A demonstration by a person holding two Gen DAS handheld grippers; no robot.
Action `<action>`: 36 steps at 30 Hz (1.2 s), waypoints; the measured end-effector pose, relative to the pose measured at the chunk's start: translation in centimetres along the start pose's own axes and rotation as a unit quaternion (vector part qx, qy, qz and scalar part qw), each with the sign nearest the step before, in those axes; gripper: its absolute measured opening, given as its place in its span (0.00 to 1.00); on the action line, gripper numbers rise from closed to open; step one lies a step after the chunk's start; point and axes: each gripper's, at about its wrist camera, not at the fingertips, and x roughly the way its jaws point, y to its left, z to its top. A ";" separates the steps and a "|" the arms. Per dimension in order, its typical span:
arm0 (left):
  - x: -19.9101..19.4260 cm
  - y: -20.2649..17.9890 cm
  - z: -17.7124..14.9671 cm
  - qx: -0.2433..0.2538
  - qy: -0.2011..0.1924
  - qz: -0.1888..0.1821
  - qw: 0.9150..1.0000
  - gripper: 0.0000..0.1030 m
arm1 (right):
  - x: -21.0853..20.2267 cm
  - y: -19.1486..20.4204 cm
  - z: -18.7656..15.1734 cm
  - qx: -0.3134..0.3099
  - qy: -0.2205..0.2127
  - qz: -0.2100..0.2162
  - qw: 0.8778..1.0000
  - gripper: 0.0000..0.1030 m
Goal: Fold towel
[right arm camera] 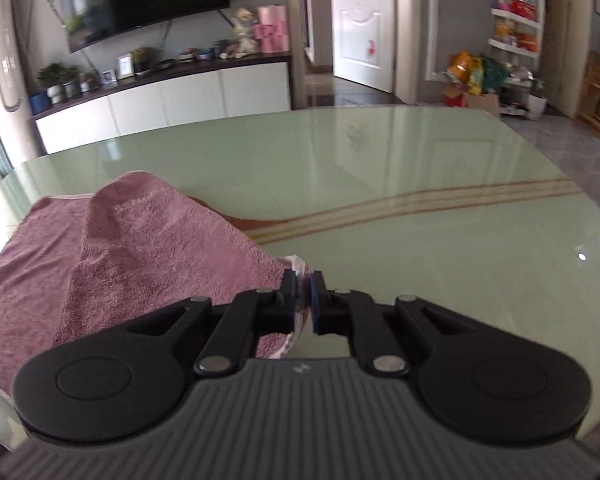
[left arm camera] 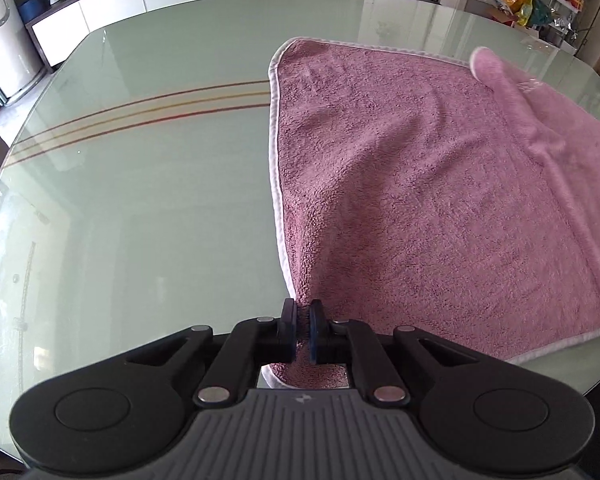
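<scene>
Left gripper [left arm camera: 303,334]: pinches a towel [left arm camera: 420,200] corner, cloth spreading ahead to its right.
Right gripper [right arm camera: 303,300]: pinches another corner, cloth to its left.
Tabletop [left arm camera: 140,200]: under the towel.

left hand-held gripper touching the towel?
Touching. The left wrist view shows the left hand-held gripper shut on the pink towel at its near corner, cloth pinched between the fingers and pulled up off the table.
</scene>
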 end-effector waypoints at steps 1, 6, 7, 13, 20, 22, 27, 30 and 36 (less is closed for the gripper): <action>-0.1 -0.1 0.0 0.002 0.000 0.003 1.000 0.07 | -0.2 -0.3 -0.3 0.000 0.001 -0.009 1.000 0.07; -0.5 -0.9 -0.3 0.012 0.002 0.023 1.000 0.07 | -1.7 -2.0 -1.4 0.015 -0.004 -0.056 0.998 0.06; -0.6 -1.1 -0.3 0.014 0.002 0.026 1.000 0.07 | -2.1 -2.4 -1.6 0.021 -0.008 -0.068 0.997 0.06; -1.2 -1.3 -0.7 0.016 0.006 0.037 0.999 0.07 | -3.6 -5.3 -2.9 0.051 -0.010 -0.097 0.994 0.06; -2.2 -0.7 -1.3 0.005 0.007 0.059 0.998 0.07 | -0.7 -0.1 -3.7 0.005 0.026 0.016 1.000 0.06; -2.4 -0.1 -1.4 -0.006 0.005 0.070 0.998 0.07 | 0.5 1.7 -3.7 -0.012 0.037 0.040 0.998 0.06; -3.1 2.1 -2.1 -0.030 0.003 0.097 0.995 0.07 | 3.2 4.4 -3.9 -0.040 0.086 0.055 0.994 0.06; -3.5 3.5 -2.7 -0.045 0.009 0.110 0.993 0.07 | 3.2 4.4 -4.1 -0.039 0.091 0.057 0.993 0.06; -3.5 4.8 -3.8 -0.054 0.028 0.124 0.990 0.10 | 2.3 4.0 -4.0 -0.034 0.111 0.059 0.991 0.06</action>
